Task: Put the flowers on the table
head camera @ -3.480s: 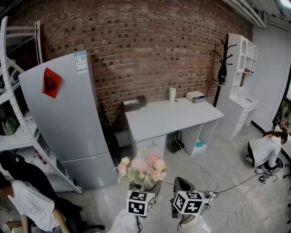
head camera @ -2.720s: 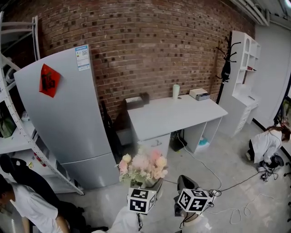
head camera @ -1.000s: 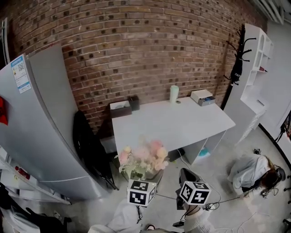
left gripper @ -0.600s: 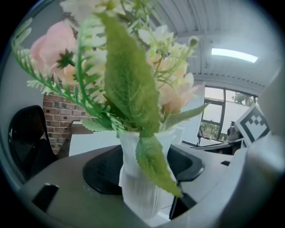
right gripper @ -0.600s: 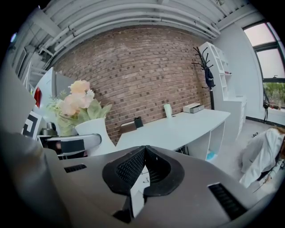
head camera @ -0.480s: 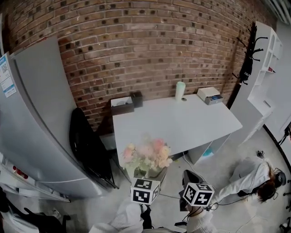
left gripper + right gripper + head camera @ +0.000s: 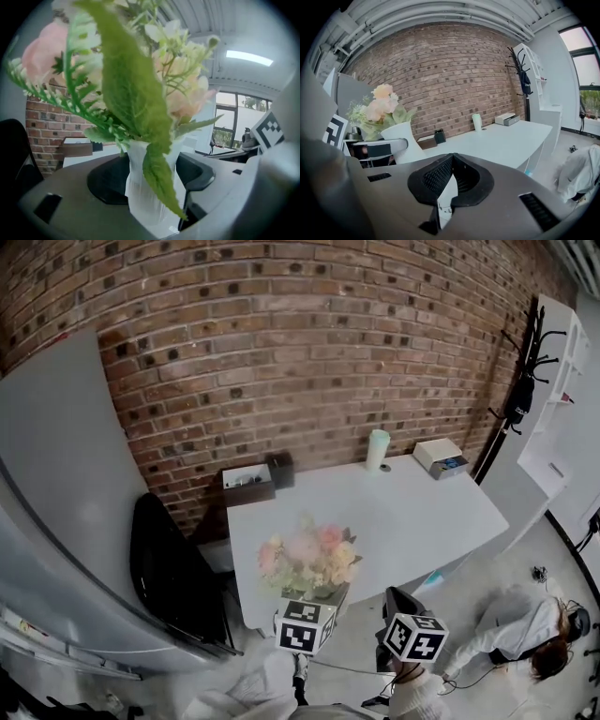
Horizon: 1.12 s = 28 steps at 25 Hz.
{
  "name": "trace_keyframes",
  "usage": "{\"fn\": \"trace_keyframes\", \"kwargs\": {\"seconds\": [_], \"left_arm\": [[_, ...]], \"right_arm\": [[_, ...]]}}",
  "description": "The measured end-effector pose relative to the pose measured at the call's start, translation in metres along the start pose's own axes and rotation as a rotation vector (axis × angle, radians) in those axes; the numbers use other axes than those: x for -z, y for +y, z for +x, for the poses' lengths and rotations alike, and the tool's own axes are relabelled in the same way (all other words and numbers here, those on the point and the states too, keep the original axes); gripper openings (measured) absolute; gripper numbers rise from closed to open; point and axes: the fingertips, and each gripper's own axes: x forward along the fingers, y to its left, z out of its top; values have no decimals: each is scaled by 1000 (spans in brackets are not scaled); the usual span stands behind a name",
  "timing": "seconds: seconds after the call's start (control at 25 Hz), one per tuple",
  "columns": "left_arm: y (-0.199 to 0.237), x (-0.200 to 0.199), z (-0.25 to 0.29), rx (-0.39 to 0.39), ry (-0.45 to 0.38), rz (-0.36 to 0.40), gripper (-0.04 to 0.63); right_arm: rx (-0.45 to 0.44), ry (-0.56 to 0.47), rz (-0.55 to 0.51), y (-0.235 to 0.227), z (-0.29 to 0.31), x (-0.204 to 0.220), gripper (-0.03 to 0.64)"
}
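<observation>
**Things in view, counted by kind.**
We count one table, one bunch of flowers in one vase, two grippers (left gripper, right gripper), one pale cup, two dark boxes (larger dark box, smaller dark box), one pale box, one refrigerator, one coat rack and one person.

Head camera high, looking steeply down; tool cameras low, facing brick wall; all share table, flowers.
</observation>
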Motion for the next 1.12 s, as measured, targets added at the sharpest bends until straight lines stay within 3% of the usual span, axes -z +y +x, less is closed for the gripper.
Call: {"fn": "trace_keyframes", "kwargs": {"seconds": [0.72, 1.12], "left_arm": [[99, -59, 104, -14, 3, 46, 316], [123, -59, 146, -25, 23, 32, 314]], "right_arm": [[-31, -10, 33, 9, 151, -68, 23], [27, 29, 112, -28, 171, -53, 23]]}}
